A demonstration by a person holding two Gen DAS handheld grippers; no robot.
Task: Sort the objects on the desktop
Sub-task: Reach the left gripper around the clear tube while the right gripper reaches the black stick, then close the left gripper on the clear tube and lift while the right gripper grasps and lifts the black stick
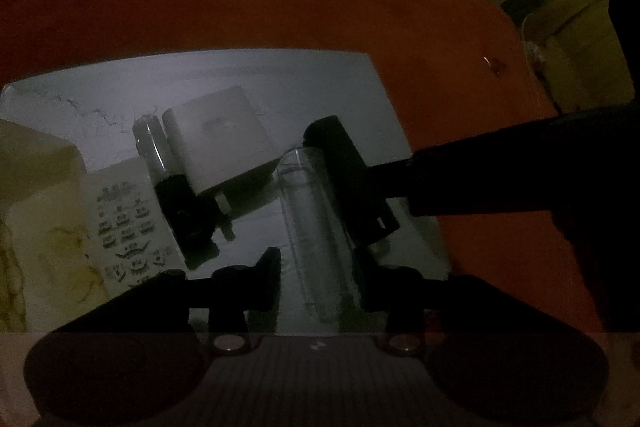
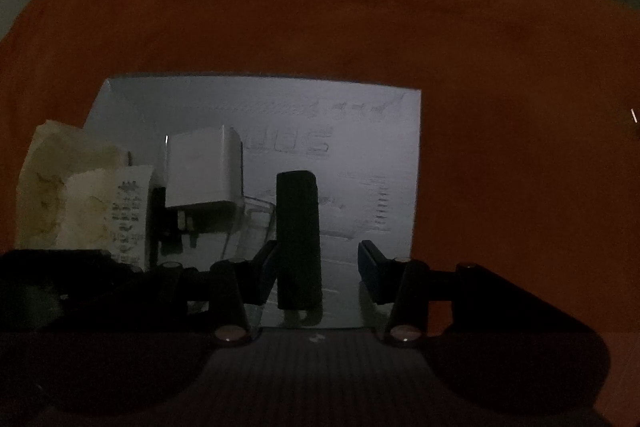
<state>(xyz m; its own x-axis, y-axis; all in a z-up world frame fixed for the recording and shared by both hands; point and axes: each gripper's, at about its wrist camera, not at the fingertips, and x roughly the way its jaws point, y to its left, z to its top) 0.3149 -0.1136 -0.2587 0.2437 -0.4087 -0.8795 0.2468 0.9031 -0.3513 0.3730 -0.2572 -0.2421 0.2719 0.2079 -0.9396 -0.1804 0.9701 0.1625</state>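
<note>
both tongs hung over the white sheet (image 2: 360, 115): left gripper (image 1: 318, 271) loosely straddled a clear tube (image 1: 312, 227); right gripper (image 2: 316, 267) stood apart around a black block (image 2: 298, 239).

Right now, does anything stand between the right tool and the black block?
Nothing visible does. The block is already between the fingers of the right tool. A clear tube lies close beside the block, on its left.
</note>
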